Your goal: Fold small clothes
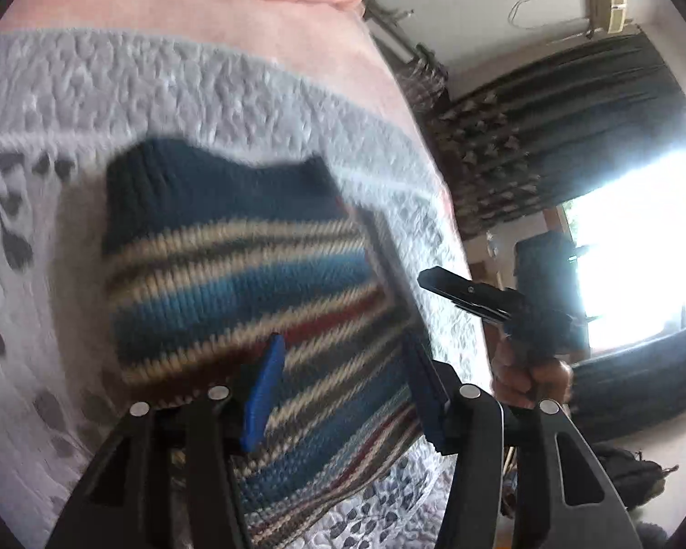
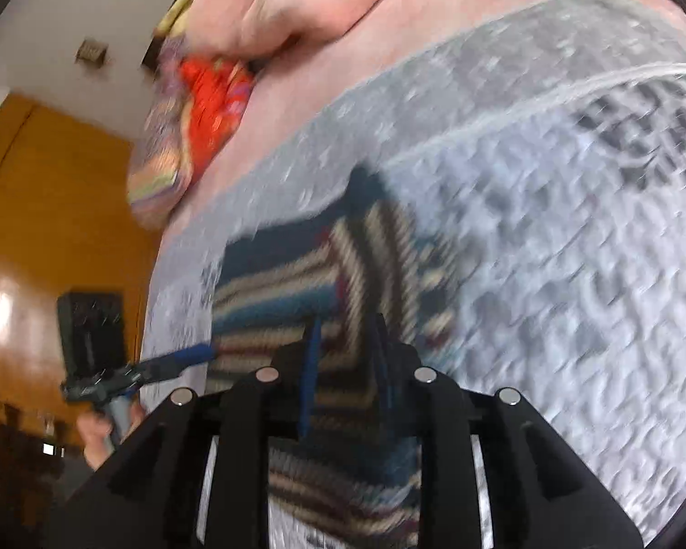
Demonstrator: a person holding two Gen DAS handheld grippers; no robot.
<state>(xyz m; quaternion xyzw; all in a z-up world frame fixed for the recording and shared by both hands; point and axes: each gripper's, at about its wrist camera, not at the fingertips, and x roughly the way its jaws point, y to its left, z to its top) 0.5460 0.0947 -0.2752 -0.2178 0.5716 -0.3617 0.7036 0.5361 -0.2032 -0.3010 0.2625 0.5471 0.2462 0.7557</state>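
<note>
Jaws of both grippers parted above striped knit garment; no legible writing.

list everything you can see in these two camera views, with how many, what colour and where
striped knitted garment: one, dark blue with tan, blue and red stripes, lying on the quilt in front of both grippers.
quilt: one, pale grey with dark leaf print, covering the bed.
pink bedding: one, pink, beyond the quilt's far edge.
colourful cloth: one bundle, red and multicoloured, at the bed's far edge.
curtain: one, dark and patterned, beside the bright window.
wooden panel: one, orange-brown, off the bed's side.
left gripper: one, black with blue pads, open over the garment.
right gripper: one, black with blue pads, over the garment; blurred, state unclear.
hand: one, holding the left gripper's handle.
</note>
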